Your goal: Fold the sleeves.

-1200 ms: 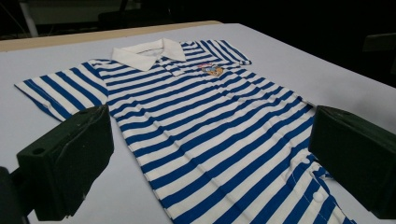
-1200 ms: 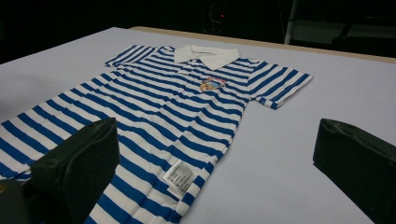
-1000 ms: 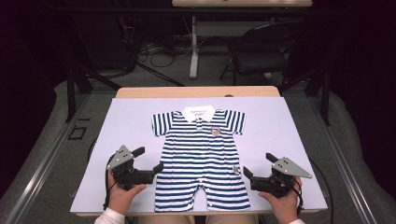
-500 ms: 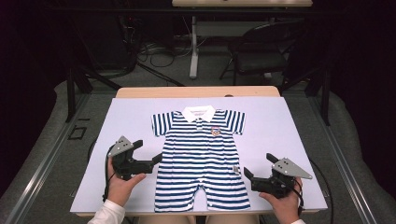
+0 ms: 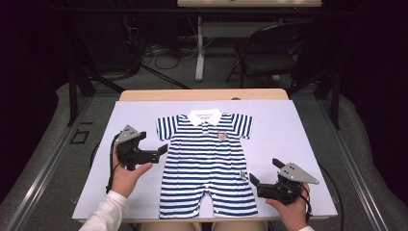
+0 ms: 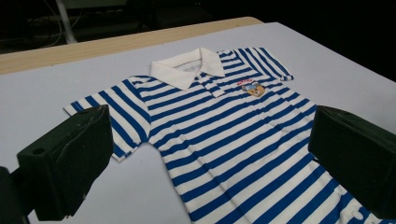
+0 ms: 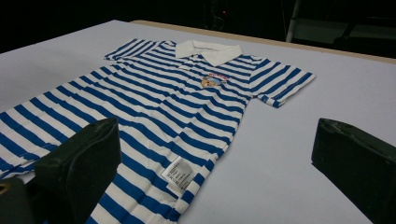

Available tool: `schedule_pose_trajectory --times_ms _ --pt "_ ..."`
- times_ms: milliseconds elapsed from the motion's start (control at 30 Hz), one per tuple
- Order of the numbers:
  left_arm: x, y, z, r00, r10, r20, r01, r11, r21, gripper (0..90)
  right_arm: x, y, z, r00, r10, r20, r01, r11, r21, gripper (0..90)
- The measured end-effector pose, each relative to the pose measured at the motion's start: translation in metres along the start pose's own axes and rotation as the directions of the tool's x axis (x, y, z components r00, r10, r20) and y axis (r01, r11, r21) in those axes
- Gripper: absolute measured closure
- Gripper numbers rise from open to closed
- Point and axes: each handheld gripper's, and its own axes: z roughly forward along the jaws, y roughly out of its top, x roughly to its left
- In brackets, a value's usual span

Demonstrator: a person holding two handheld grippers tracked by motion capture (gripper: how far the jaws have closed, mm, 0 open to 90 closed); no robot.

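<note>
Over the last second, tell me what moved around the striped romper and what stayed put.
The left gripper moved forward along the table, from beside the legs to just below the near sleeve of the striped romper, jaws open, gripping nothing. The right gripper stayed by the romper's lower edge, open. The romper lies flat as before on the white mat.

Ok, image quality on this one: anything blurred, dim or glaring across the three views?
High view: the striped romper and pale mat are evenly lit and fairly sharp, the room behind very dark. Left gripper view: near jaws soft and underexposed, stripes and chest badge readable. Right gripper view: side label visible but its print too blurred to read. No strong glare.
</note>
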Motion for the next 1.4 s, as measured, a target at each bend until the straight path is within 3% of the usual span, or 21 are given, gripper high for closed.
schedule_pose_trajectory --times_ms 267,400,633,867,1067,1233,1400 --pt "0.013 0.013 0.01 0.9988 -0.046 -0.014 0.047 0.9989 0.01 0.4 0.0 0.0 0.0 1.0 -0.001 -0.003 0.001 1.0 0.005 1.5" --pt "0.02 0.02 0.016 0.9984 -0.044 -0.034 0.045 0.9986 0.028 0.5 0.0 0.0 0.0 1.0 -0.002 -0.003 0.002 1.0 0.005 1.5" --pt "0.033 0.029 0.024 0.9953 -0.08 -0.054 0.083 0.9949 0.058 0.5 0.0 -0.001 0.001 1.0 0.001 -0.005 -0.001 1.0 0.011 1.6" --pt "0.047 0.037 0.033 0.9881 -0.134 -0.076 0.14 0.9865 0.084 0.8 0.0 -0.001 0.002 1.0 0.002 -0.005 -0.002 1.0 0.015 1.8" --pt "0.059 0.045 0.038 0.9762 -0.192 -0.1 0.202 0.975 0.093 3.5 0.0 -0.001 0.002 1.0 0.003 -0.006 -0.003 1.0 0.017 1.9" --pt "0.064 0.054 0.04 0.9733 -0.202 -0.11 0.213 0.9723 0.097 3.5 0.0 -0.002 0.003 1.0 0.005 -0.008 -0.005 1.0 0.017 1.9" --pt "0.067 0.066 0.044 0.9746 -0.188 -0.122 0.2 0.9746 0.1 6.0 -0.001 -0.002 0.003 1.0 0.005 -0.007 -0.005 1.0 0.024 2.0"
